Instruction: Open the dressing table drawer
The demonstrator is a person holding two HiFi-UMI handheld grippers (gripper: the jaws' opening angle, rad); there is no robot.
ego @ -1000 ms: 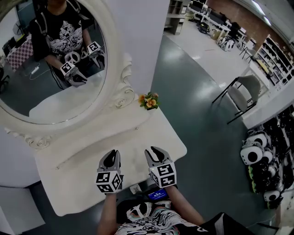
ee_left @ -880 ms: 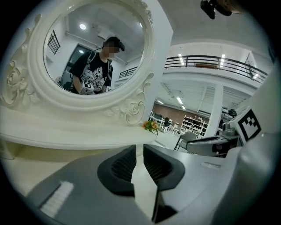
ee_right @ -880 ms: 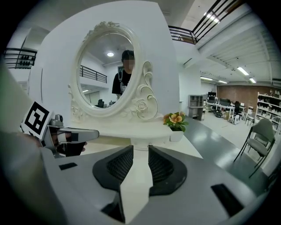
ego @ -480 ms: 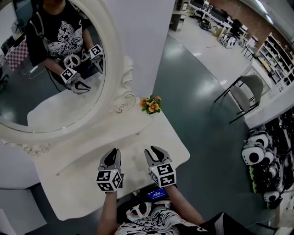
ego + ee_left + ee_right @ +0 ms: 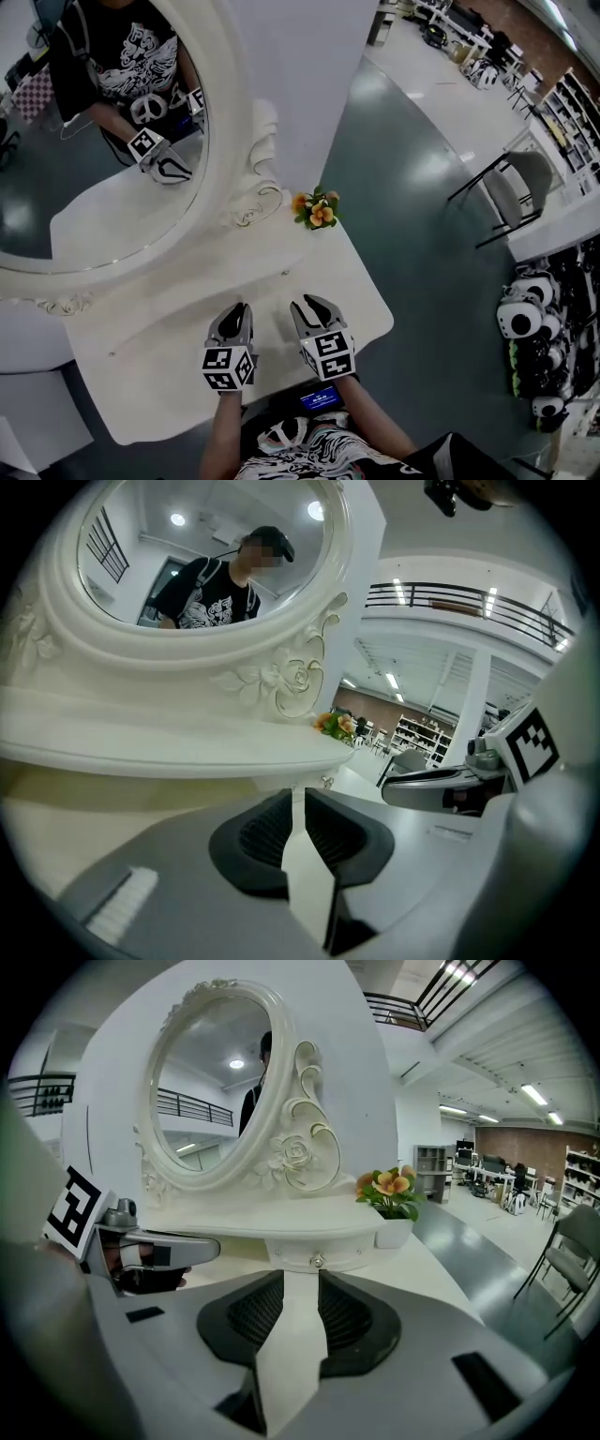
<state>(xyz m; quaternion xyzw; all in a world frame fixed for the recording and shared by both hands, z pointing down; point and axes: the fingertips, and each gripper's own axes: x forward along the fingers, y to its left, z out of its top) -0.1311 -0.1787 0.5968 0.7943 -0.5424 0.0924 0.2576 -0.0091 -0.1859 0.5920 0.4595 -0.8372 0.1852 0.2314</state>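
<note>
The white dressing table [image 5: 169,375] carries an oval mirror [image 5: 94,141] on a raised shelf. A small drawer [image 5: 319,1252] with a metal knob [image 5: 318,1261] sits under that shelf, and the knob [image 5: 286,273] also shows from above. Both grippers hover side by side over the tabletop, pointing at the shelf. My left gripper [image 5: 234,312] [image 5: 298,794] has only a narrow gap between its jaws, with nothing in it. My right gripper [image 5: 309,305] [image 5: 302,1277] has its jaws opening, empty and in line with the knob a short way ahead.
A small pot of orange flowers [image 5: 317,211] stands at the shelf's right end. A second knob [image 5: 112,353] sits far left. A grey chair [image 5: 520,187] stands on the floor to the right, with white devices [image 5: 525,314] stacked beyond it.
Both grippers have sunk a little toward the tabletop and edged closer to the shelf. The right jaws stand slightly wider.
</note>
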